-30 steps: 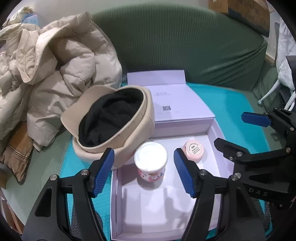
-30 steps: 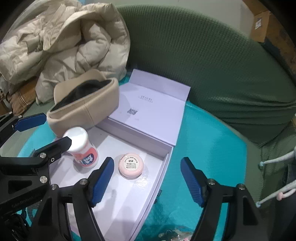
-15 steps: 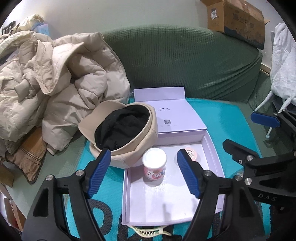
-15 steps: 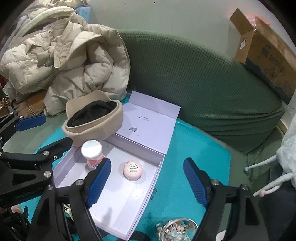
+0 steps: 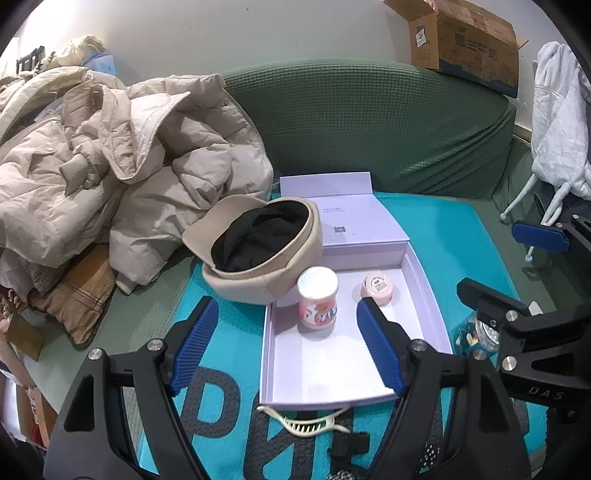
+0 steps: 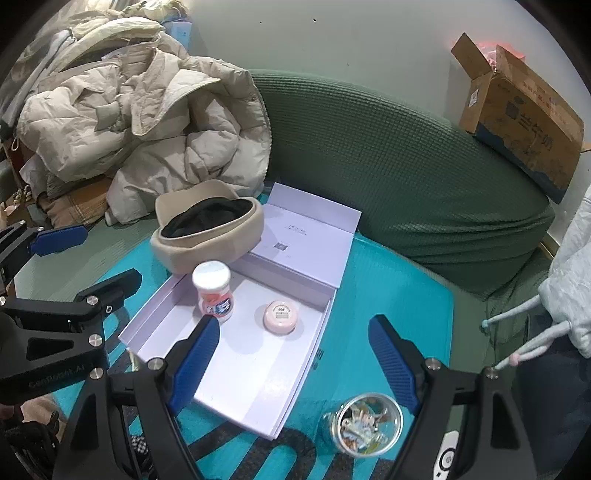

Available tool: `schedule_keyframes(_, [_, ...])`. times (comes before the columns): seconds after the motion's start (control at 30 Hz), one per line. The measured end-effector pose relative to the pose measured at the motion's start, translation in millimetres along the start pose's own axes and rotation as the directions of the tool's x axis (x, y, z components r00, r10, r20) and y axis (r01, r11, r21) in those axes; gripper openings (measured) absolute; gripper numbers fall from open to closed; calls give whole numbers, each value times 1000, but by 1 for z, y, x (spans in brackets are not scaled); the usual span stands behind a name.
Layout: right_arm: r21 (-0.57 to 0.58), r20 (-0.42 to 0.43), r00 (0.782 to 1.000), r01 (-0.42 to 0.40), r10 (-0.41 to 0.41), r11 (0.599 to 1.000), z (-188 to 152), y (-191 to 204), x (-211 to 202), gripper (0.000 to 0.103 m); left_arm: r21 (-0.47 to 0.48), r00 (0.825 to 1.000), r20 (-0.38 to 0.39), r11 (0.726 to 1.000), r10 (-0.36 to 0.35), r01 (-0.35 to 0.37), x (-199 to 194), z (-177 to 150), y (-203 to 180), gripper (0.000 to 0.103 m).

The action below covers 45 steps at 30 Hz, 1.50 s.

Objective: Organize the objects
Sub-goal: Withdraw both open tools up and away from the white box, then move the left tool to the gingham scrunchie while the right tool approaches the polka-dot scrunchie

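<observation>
I see both my left gripper and right gripper with jaws spread wide, empty, above the lilac box holding an upright bottle and pink jar.

1. Green sofa runs across the back; its cover is ribbed.
2. Beige puffer coat is heaped on the sofa's left end; a plaid cushion lies under its edge.
3. Cardboard box is perched behind the sofa's top, flaps open; blue print on its side.
4. Pale grey hoodie hangs at far right; its drawstrings dangle down.
5. White wall sits behind it all.
</observation>
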State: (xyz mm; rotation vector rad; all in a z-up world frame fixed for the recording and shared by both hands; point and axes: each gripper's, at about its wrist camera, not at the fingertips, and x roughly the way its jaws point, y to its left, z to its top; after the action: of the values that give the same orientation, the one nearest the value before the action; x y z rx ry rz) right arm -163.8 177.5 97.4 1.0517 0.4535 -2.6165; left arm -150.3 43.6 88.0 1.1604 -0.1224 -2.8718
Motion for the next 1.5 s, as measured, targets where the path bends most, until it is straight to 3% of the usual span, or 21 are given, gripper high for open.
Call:
schedule_keyframes(0.47, [-16, -16, 1000, -15, 14, 1000, -33, 22, -25, 84, -13, 999, -29, 1000, 15, -15, -26, -41, 3, 78])
schedule_keyframes(1.5, [-55, -143, 985, -103, 94, 993, -114, 64, -13, 84, -24, 986, -168, 1000, 4, -9, -19, -134, -3, 78])
